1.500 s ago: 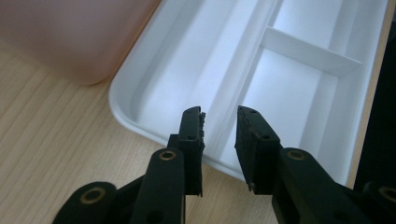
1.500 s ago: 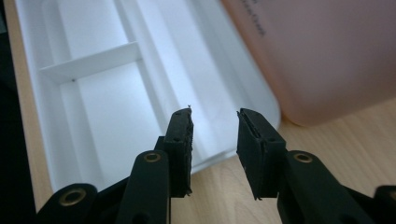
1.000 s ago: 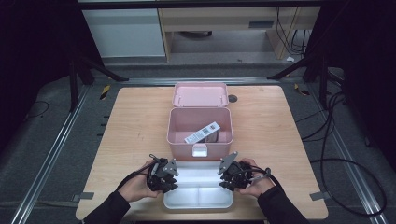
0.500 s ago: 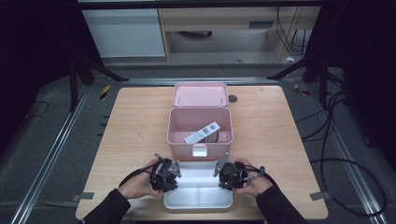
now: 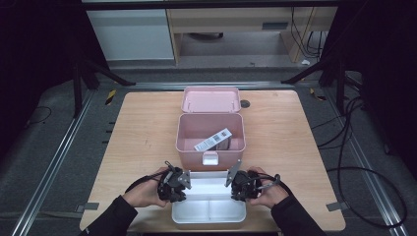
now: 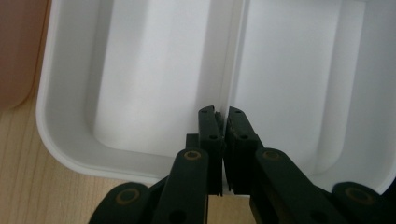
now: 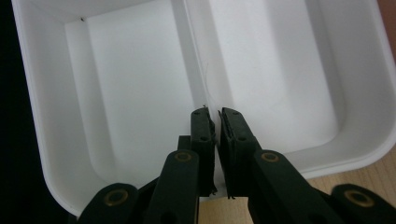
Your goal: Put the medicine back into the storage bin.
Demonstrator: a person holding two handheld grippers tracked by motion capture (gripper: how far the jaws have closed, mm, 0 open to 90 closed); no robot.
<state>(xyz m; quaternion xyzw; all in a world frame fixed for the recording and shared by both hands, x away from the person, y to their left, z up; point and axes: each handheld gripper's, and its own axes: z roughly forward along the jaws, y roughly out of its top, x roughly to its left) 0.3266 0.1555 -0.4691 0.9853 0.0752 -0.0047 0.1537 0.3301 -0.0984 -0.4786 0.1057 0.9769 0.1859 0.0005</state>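
White divided tray at the lower centre of the high view, both ends pinched: left gripper and right gripper have just clamped its middle divider, apparently to lift it level; open pink box waits behind

You can read no text here. The small white packet lying slanted in the pink box carries dark print, too small and blurred to make out. The white divided tray bears no lettering you can see.
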